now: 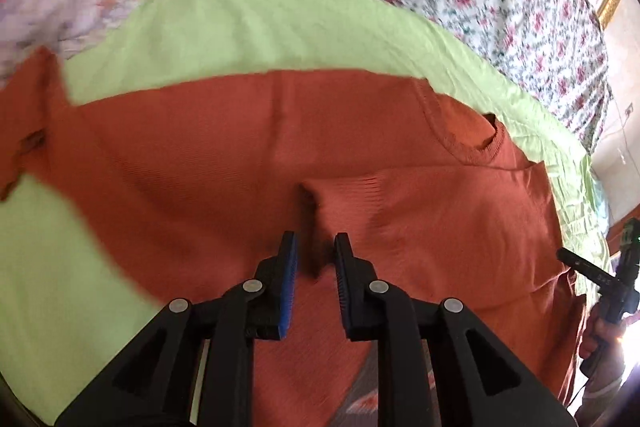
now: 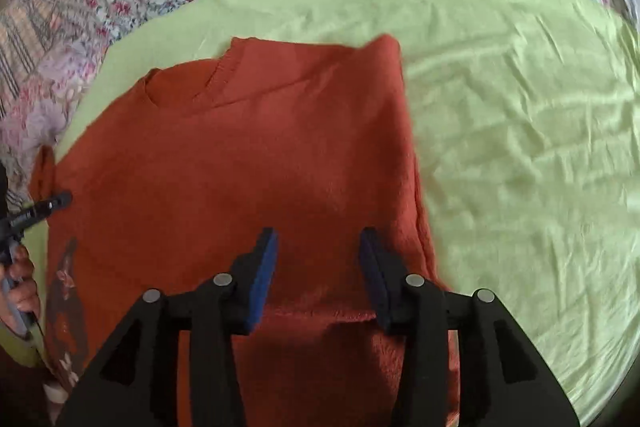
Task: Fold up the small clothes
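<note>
Rust knit sweater (image 2: pixel 248 155) on creased lime sheet (image 2: pixel 520 147), both grippers' jaws apart, empty

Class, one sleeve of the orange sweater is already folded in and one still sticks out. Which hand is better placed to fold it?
Left, probably. The unfolded sleeve lies on the left gripper's side, while the right gripper hovers over the orange sweater's already straight edge. Both stand open, holding nothing.
</note>
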Available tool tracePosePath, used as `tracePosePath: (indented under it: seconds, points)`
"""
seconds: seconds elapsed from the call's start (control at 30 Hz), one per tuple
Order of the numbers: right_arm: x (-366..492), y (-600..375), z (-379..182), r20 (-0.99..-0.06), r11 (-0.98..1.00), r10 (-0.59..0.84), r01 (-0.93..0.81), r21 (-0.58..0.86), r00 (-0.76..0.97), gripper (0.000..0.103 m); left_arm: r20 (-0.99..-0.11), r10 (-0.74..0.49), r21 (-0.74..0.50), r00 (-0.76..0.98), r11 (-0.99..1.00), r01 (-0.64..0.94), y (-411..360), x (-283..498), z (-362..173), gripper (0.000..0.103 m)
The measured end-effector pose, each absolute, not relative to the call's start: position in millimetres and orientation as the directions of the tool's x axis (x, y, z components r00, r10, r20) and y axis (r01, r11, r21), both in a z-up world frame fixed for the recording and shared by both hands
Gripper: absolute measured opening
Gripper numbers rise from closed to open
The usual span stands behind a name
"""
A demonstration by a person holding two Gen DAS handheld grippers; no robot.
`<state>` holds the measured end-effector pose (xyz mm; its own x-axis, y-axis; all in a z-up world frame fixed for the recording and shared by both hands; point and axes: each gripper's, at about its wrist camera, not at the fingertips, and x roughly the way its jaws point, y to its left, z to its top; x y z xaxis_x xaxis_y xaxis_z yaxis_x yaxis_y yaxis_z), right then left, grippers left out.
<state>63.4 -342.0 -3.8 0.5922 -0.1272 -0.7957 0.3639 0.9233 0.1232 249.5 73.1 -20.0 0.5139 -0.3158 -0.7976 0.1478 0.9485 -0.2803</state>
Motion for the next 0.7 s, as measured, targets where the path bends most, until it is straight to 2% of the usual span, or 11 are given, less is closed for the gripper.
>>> tracePosePath:
  seconds: [0.03, 0.17, 0.23, 0.27, 0.37, 0.43, 0.5, 0.57, 0.63, 0.7]
  points:
    - [60, -338, 0, -0.789, 0.924, -0.121, 0.359, 0.132, 0.603, 0.045, -0.792, -0.306, -0.281, 0.529, 0.951, 0.129, 84, 243, -16, 0.019]
    - [37, -306, 16, -0.752, 0.941, -0.056, 0.287, 0.18, 0.657, 0.046, -0.779, -0.227, -0.276, 0.585, 0.961, 0.006, 138, 225, -7, 0.036]
    - [32, -286, 17, -0.747, 0.95, -0.021, 0.245, 0.191, 0.665, 0.047, -0.782, -0.163, -0.257, 0.601, 0.964, -0.073, 172, 223, -5, 0.051]
    - [30, -280, 15, -0.746, 0.954, -0.009, 0.229, 0.194, 0.666, 0.05, -0.787, -0.15, -0.263, 0.599, 0.959, -0.105, 185, 224, -6, 0.062]
    - [29, -263, 5, -0.759, 0.959, 0.019, 0.202, 0.197, 0.65, 0.053, -0.779, -0.15, -0.344, 0.608, 0.914, -0.216, 235, 233, -7, 0.065]
    - [28, -256, -2, -0.769, 0.959, 0.044, 0.188, 0.211, 0.637, 0.053, -0.778, -0.094, -0.333, 0.621, 0.9, -0.281, 253, 239, -5, 0.068]
    - [34, -252, -9, -0.778, 0.956, 0.071, 0.181, 0.232, 0.624, 0.053, -0.776, -0.027, -0.287, 0.63, 0.905, -0.314, 268, 251, -2, 0.075]
    - [38, -249, -16, -0.789, 0.952, 0.082, 0.186, 0.243, 0.609, 0.053, -0.792, 0.001, -0.26, 0.611, 0.905, -0.338, 276, 265, -4, 0.076]
    - [41, -246, -21, -0.798, 0.951, 0.089, 0.188, 0.247, 0.596, 0.053, -0.787, -0.05, -0.32, 0.615, 0.885, -0.338, 284, 276, -4, 0.077]
    - [42, -246, -24, -0.804, 0.95, 0.086, 0.194, 0.243, 0.588, 0.053, -0.773, -0.101, -0.374, 0.626, 0.871, -0.32, 288, 289, -2, 0.082]
